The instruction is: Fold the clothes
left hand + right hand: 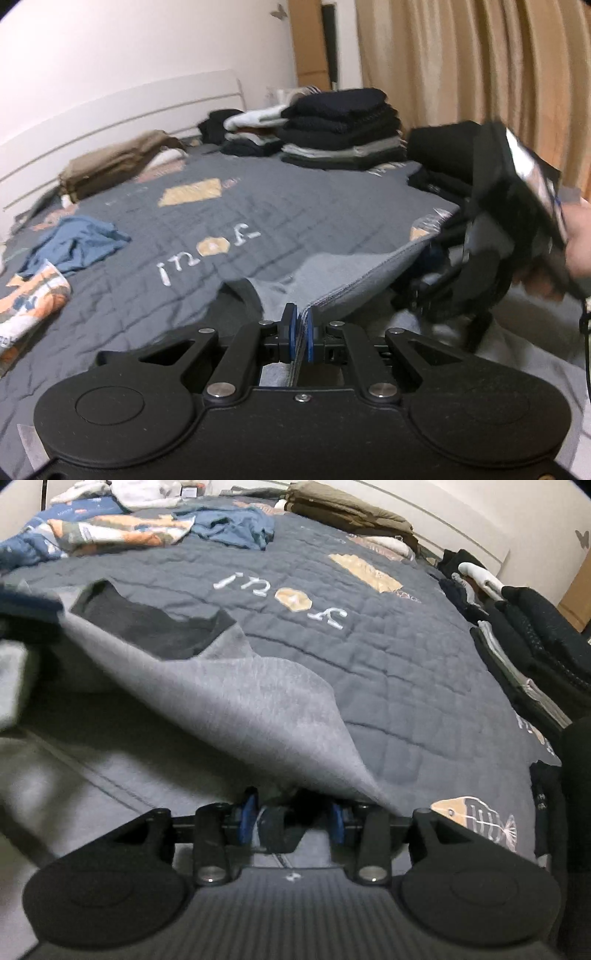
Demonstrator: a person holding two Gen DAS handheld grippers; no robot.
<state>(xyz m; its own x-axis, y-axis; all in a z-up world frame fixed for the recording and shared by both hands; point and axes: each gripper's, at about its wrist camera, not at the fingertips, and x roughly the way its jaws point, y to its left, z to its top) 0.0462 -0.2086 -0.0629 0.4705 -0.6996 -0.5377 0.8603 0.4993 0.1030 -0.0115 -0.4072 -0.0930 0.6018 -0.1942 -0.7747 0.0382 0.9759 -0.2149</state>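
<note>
Left gripper (299, 326) jaws clenched on grey shirt (236, 698) hem; right gripper (293, 814) jaws released; hem lifted, collar far, over bed (406, 672).

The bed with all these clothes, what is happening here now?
A person is folding a grey sweatshirt-like garment on a bed covered with a dark grey quilted bedspread. The left gripper is shut on the garment's stitched edge. The right gripper is at another lifted part of the same garment, with its blue pads apart, so it does not seem clamped. A tall stack of folded dark clothes stands at the far side, and a crumpled blue garment lies unfolded.
</note>
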